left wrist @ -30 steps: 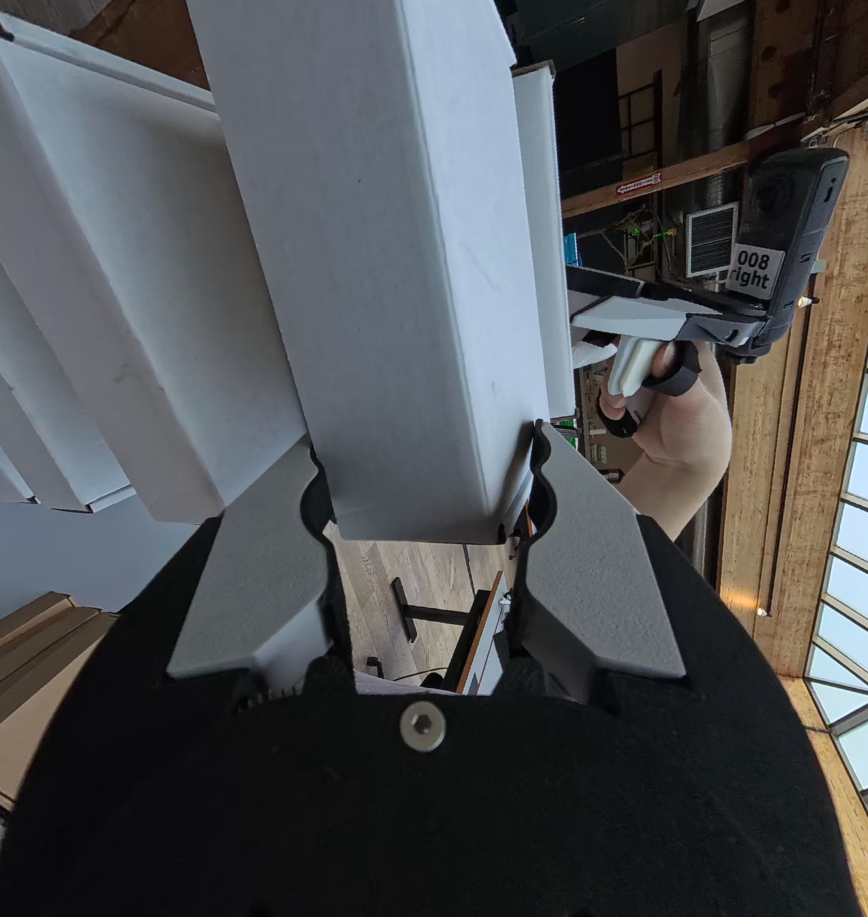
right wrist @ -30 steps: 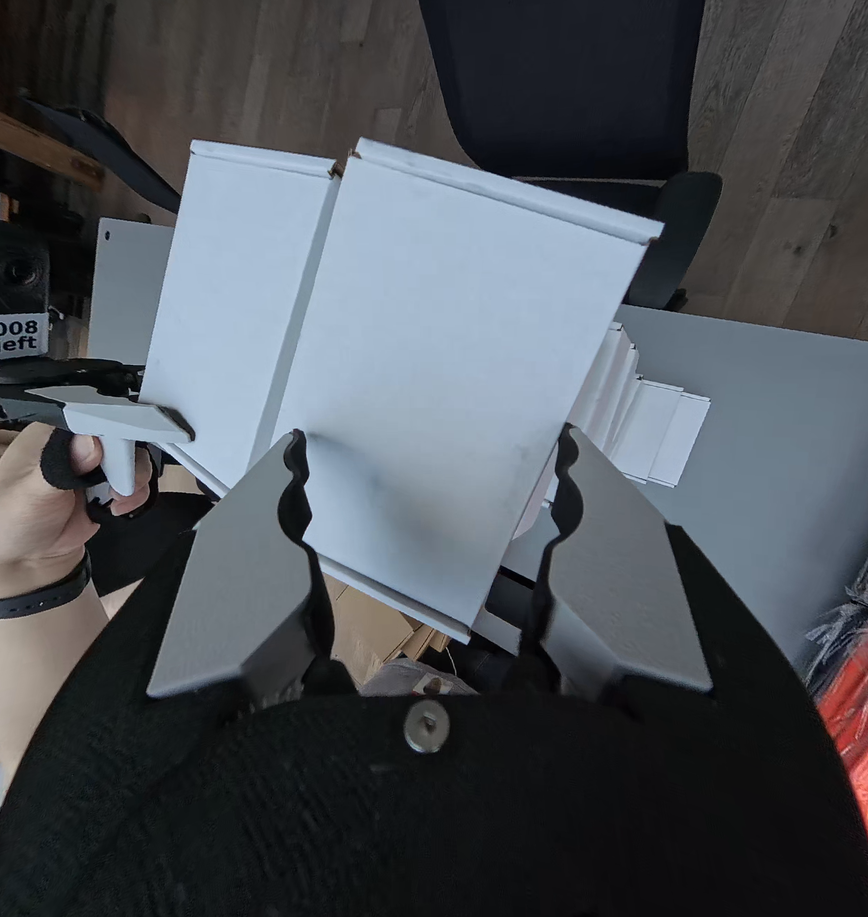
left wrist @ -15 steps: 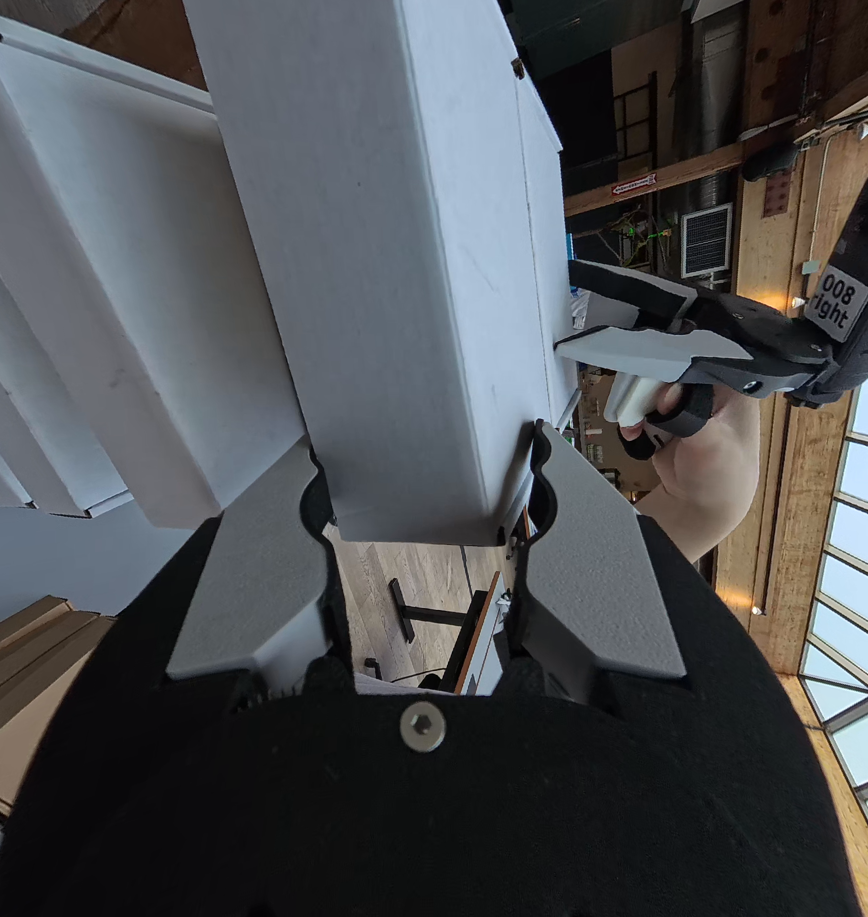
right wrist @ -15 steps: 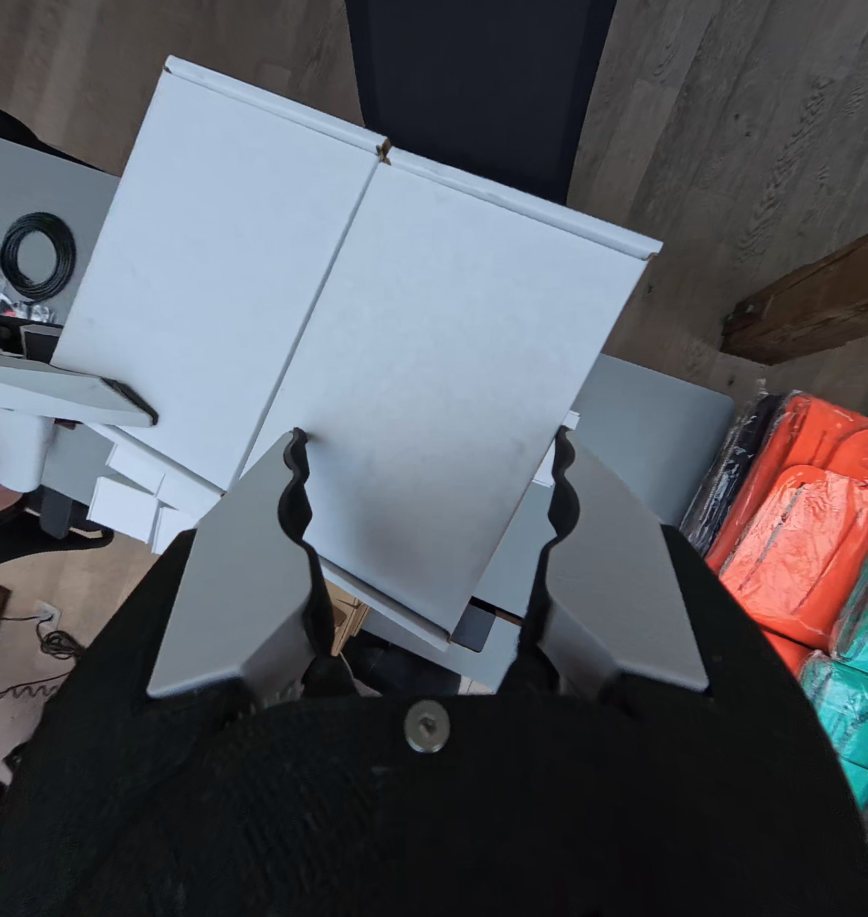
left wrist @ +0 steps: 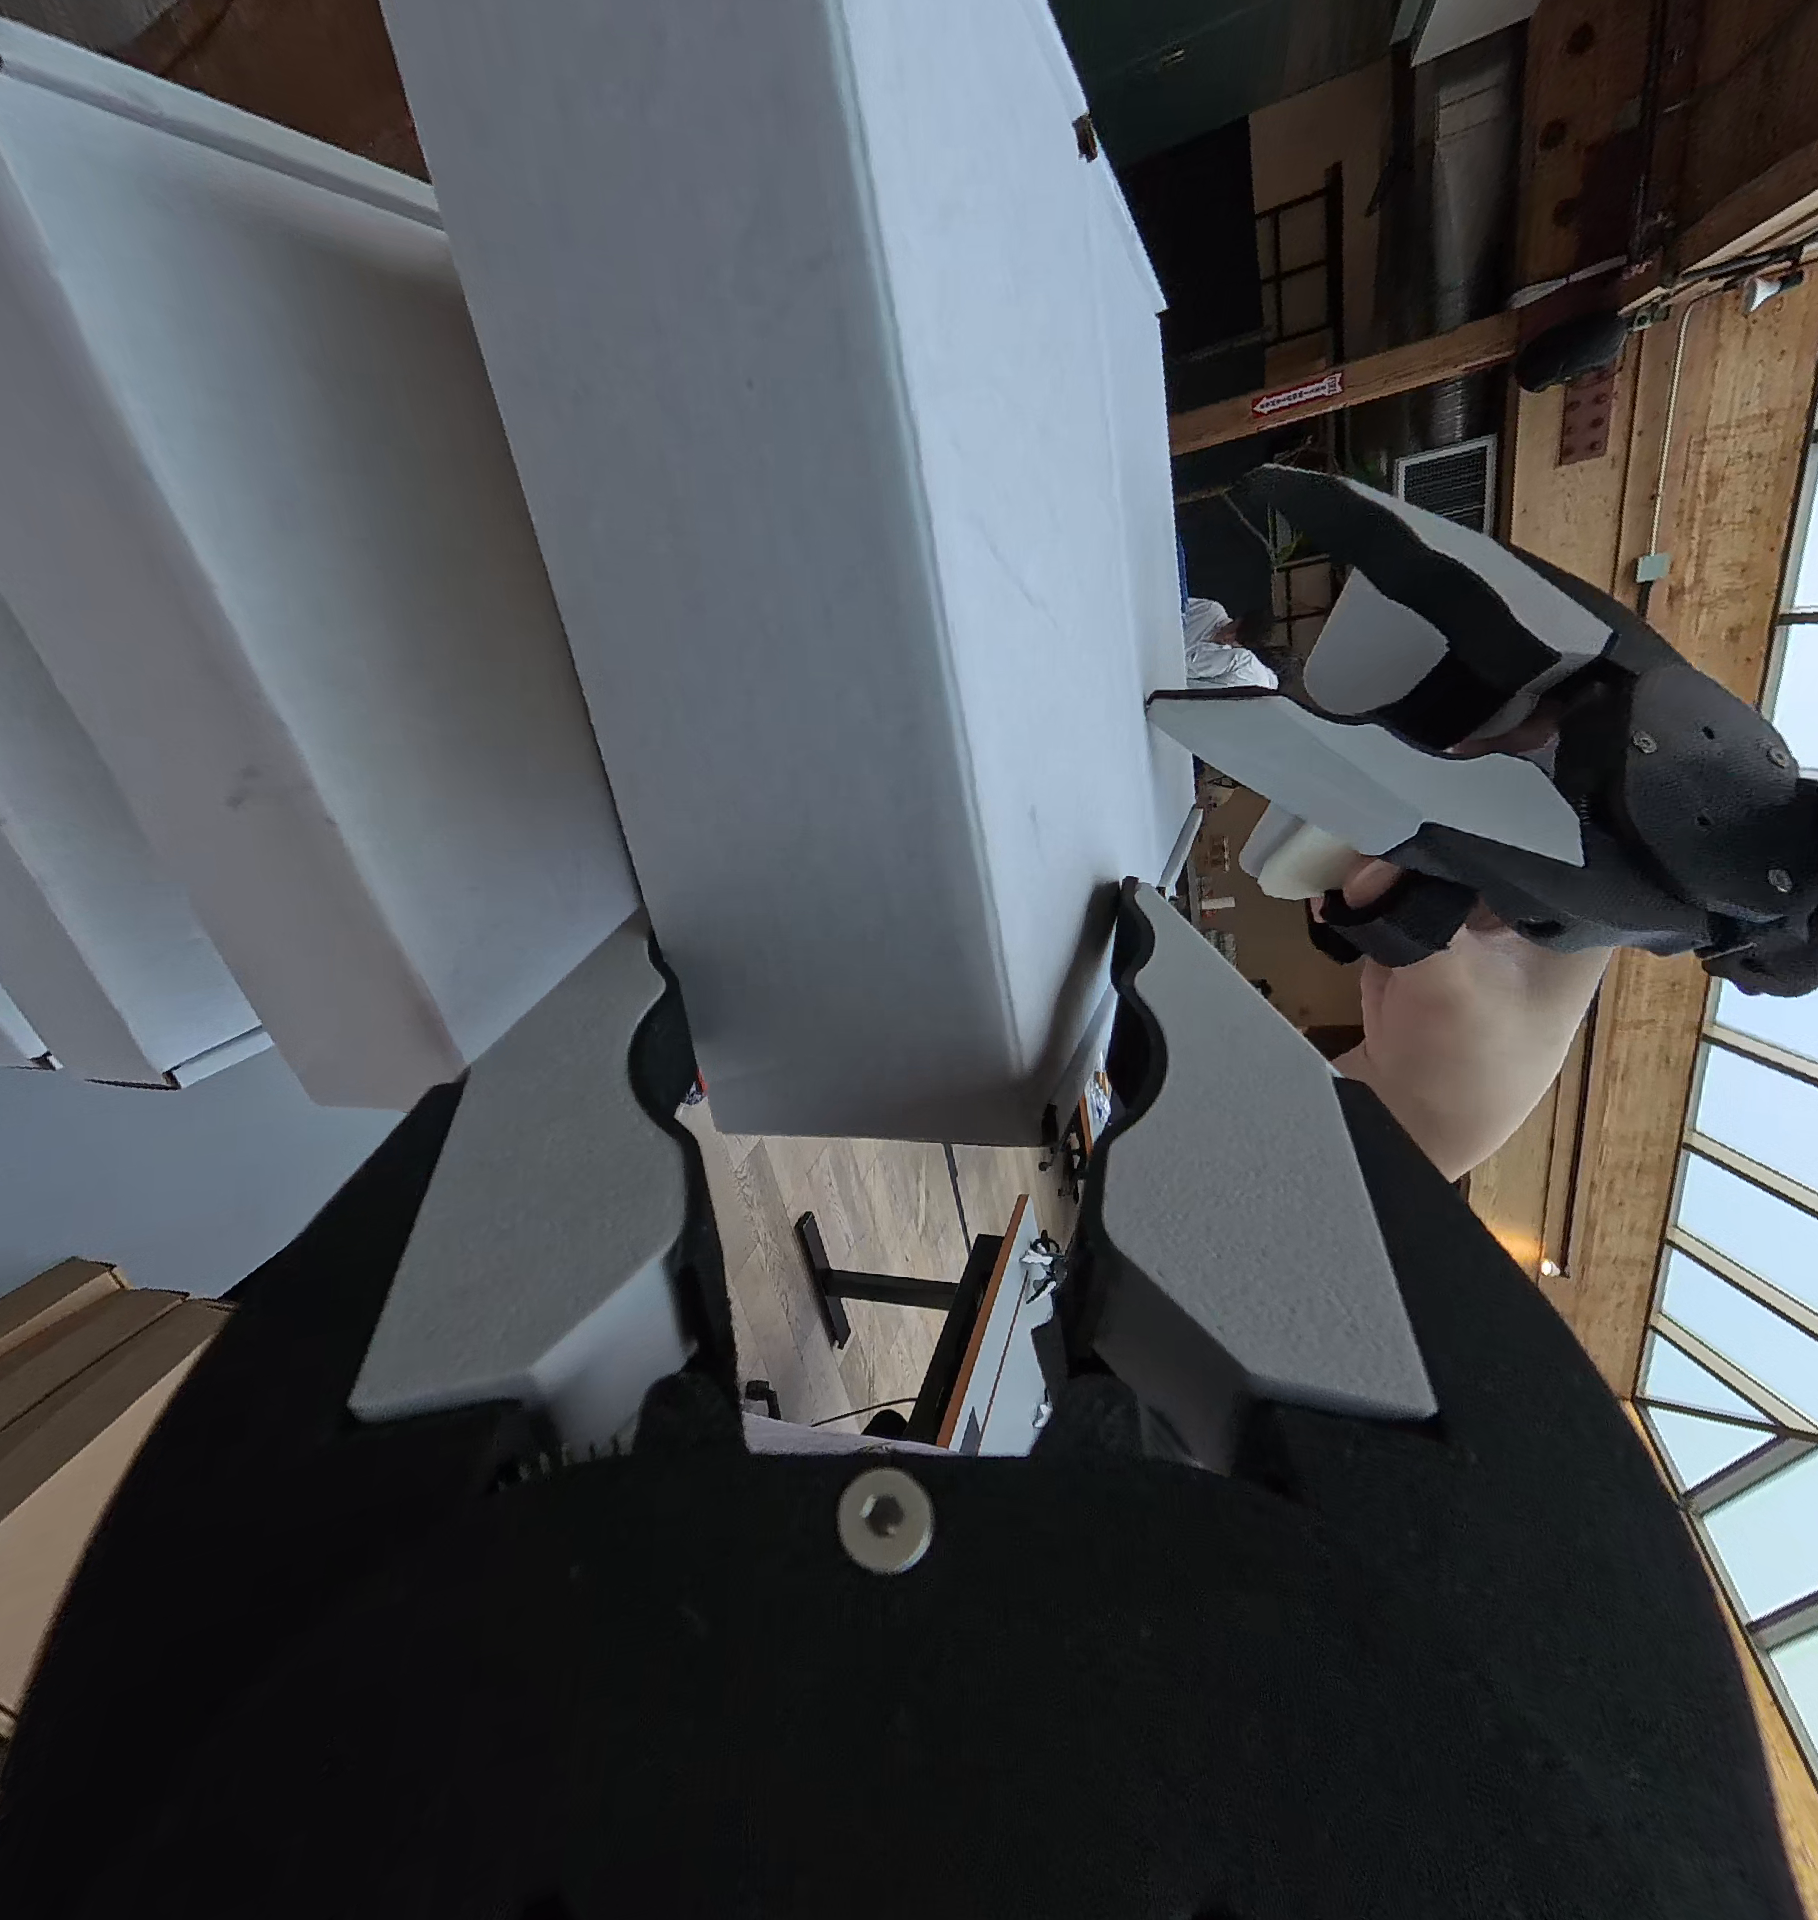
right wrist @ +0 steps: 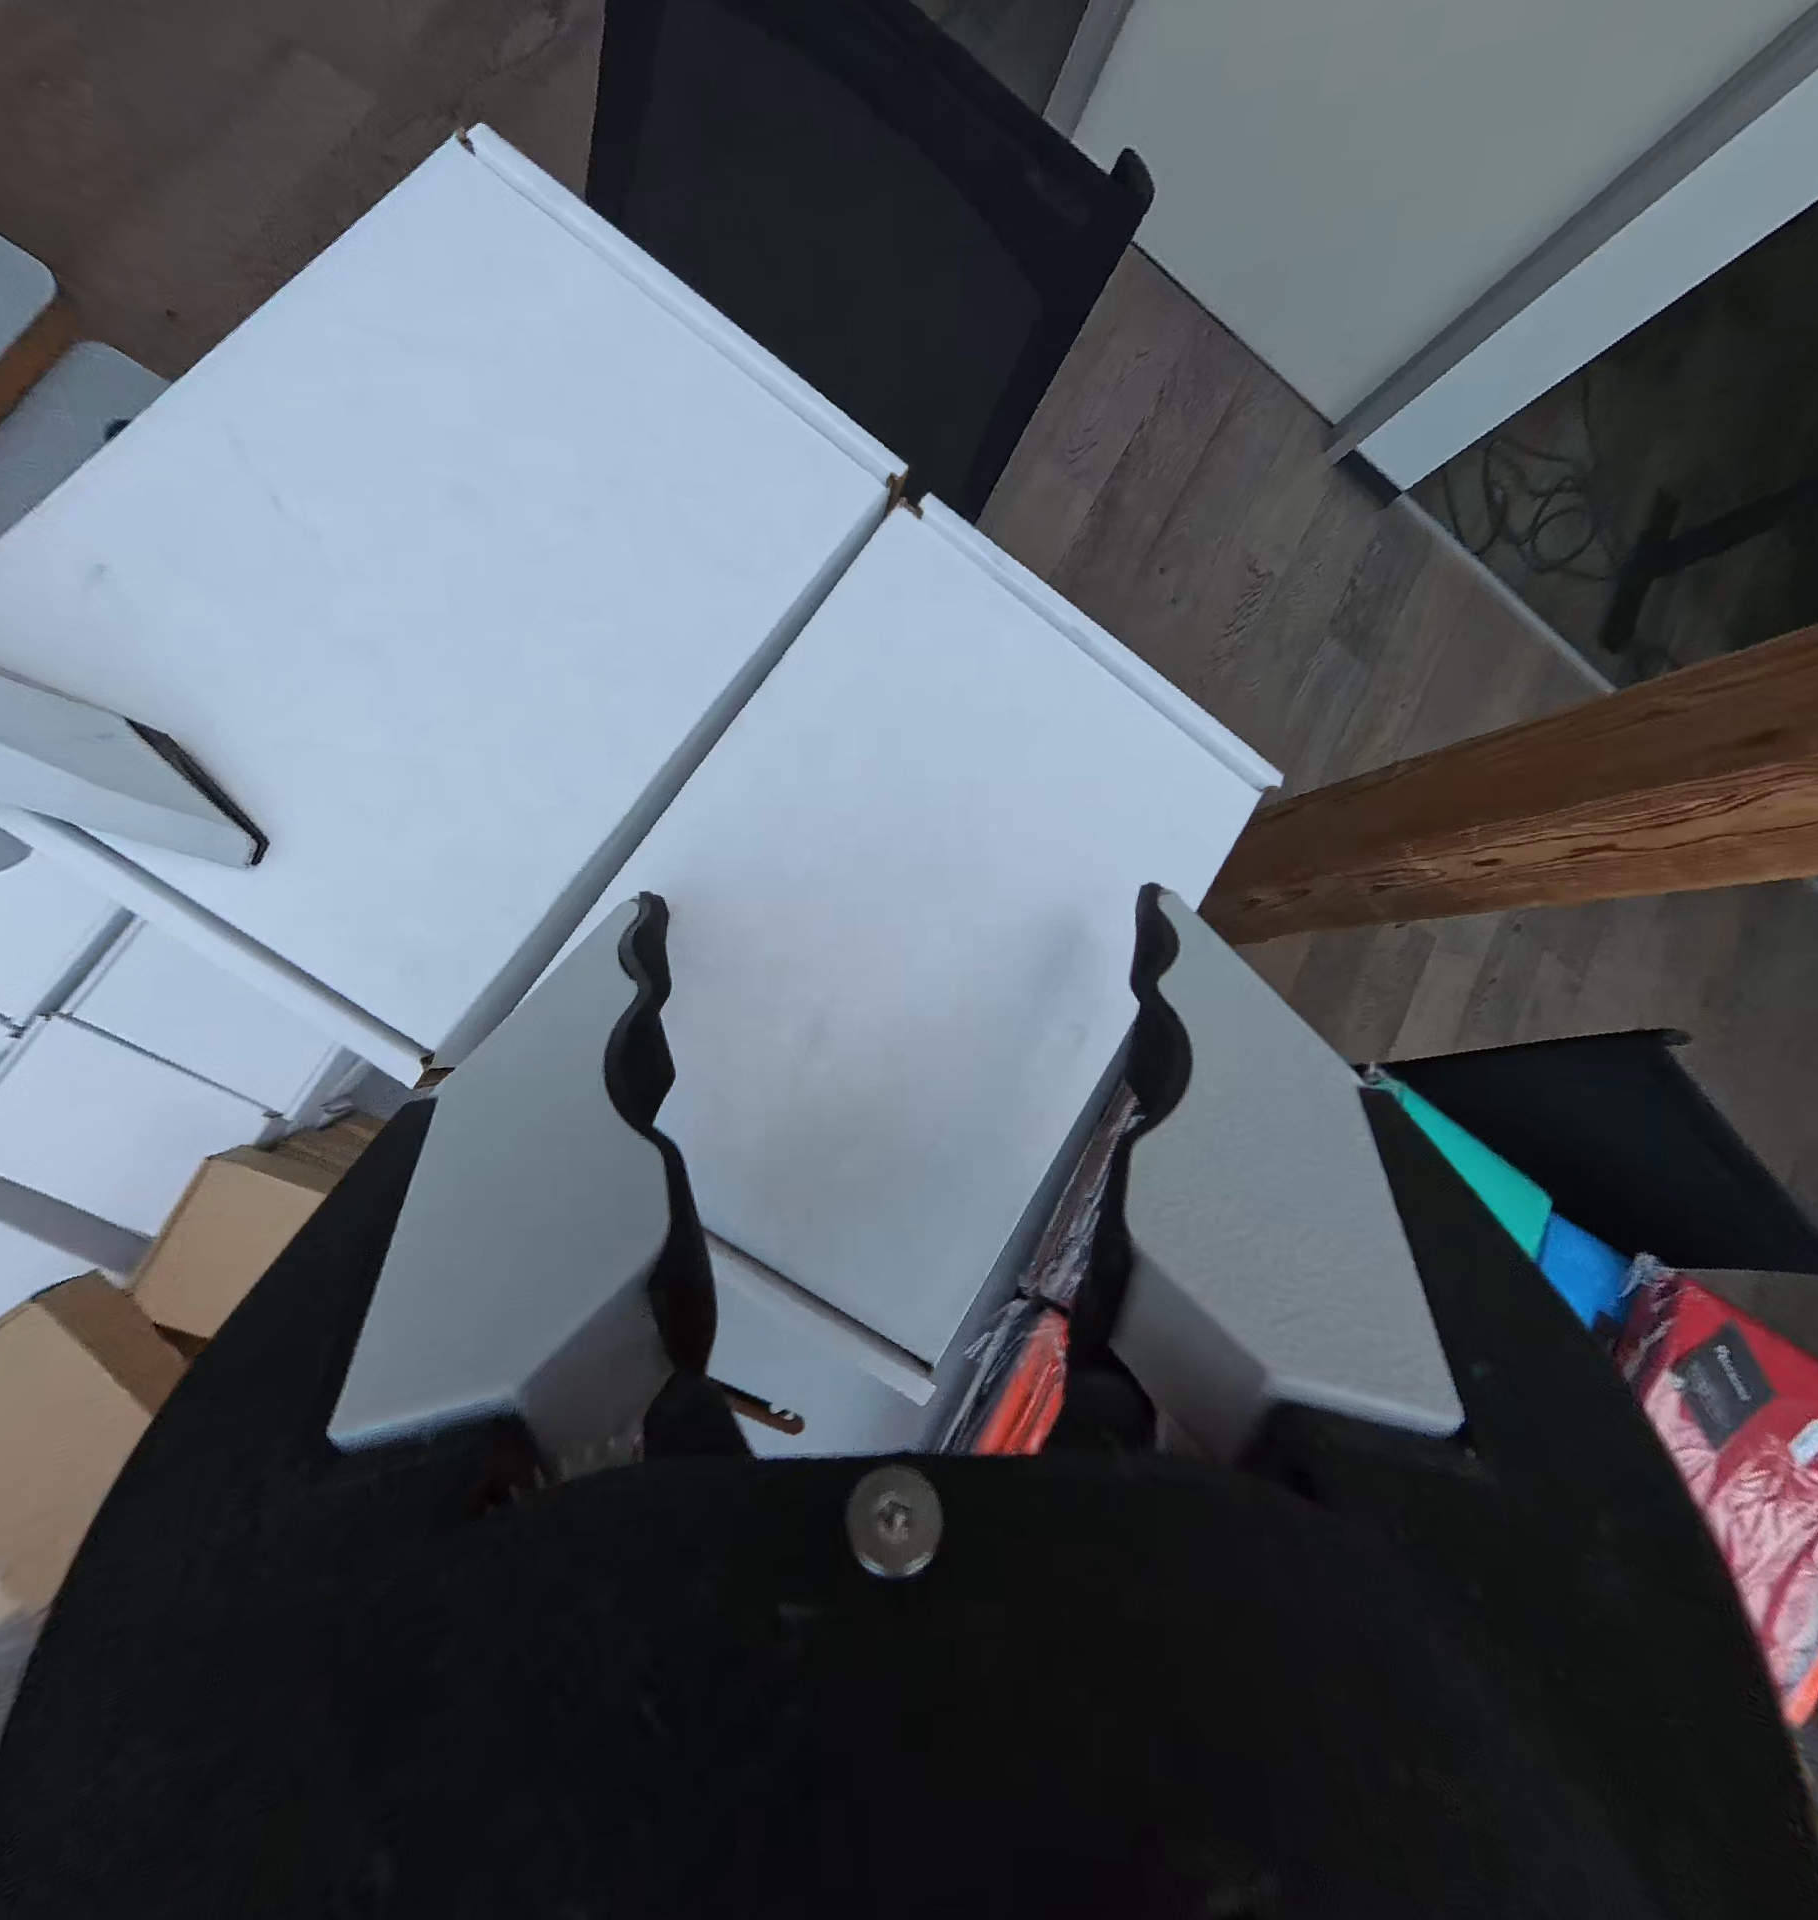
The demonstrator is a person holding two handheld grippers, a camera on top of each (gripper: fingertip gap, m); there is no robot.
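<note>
**White carton held between two handheld grippers**

White cardboard box point(left wrist: 780, 540) is up off any surface, gripped at two ends. Left gripper point(left wrist: 889, 935): fingers pressed onto the box's narrow end, one finger on each side face, clamped firm. In the right wrist view the same box point(right wrist: 915, 935) shows two broad white panels meeting at a crease; right gripper point(right wrist: 900, 997) straddles the nearer panel, both fingers against its edges, closed on it.

From the left wrist view, the right gripper point(left wrist: 1404, 769) sits at the box's far long edge, its fingertip touching the panel; a hand point(left wrist: 1476, 1018) grips its handle.

Around:
- stack of flat white boxes point(left wrist: 157, 623) fanned out just beside the held box, on a grey table point(left wrist: 105, 1174)
- brown cartons point(right wrist: 43, 1382) lower left in the right wrist view
- black chair point(right wrist: 853, 239) beyond the box, on wood floor point(right wrist: 1248, 540)
- wooden beam point(right wrist: 1559, 769) to the right
- red and orange packets point(right wrist: 1778, 1475) at lower right
</note>
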